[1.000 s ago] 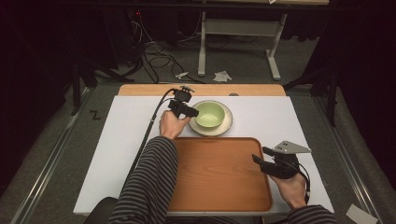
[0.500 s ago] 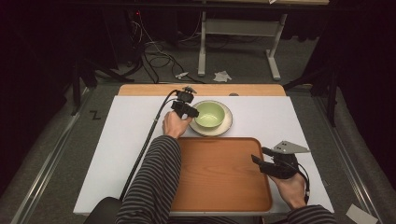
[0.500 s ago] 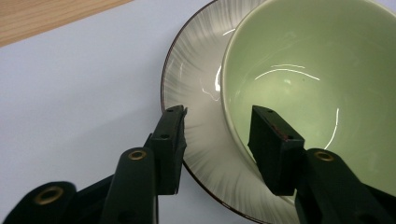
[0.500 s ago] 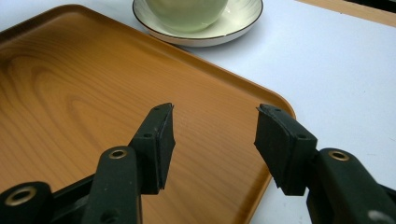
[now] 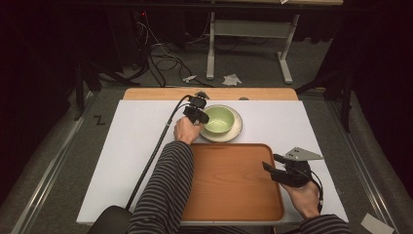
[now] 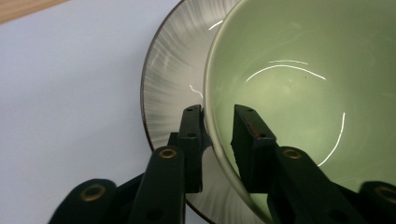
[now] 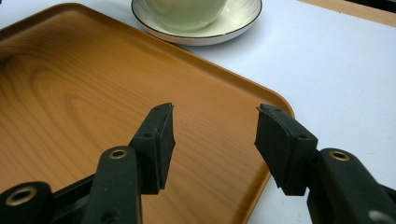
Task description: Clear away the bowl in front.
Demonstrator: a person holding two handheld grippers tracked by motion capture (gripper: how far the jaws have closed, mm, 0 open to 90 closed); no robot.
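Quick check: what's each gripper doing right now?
Left gripper: astride the green bowl rim, one jaw inside, one outside; whether it's clamped cannot be told.
Right gripper: open, empty, over the wooden tray.

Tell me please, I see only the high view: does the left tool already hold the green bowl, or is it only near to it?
Observer: In the left gripper view the left tool has one jaw inside the green bowl and one outside, with the rim between them. A small gap shows on the inner side, so I cannot say it is clamped.
Operator: Is the bowl standing on something?
Observer: Yes, on a pale saucer with a dark rim and fine radial lines.
Operator: And the right tool, is it holding anything?
Observer: No. In the right gripper view the right tool has its jaws wide apart and empty, above the near right corner of the wooden tray.
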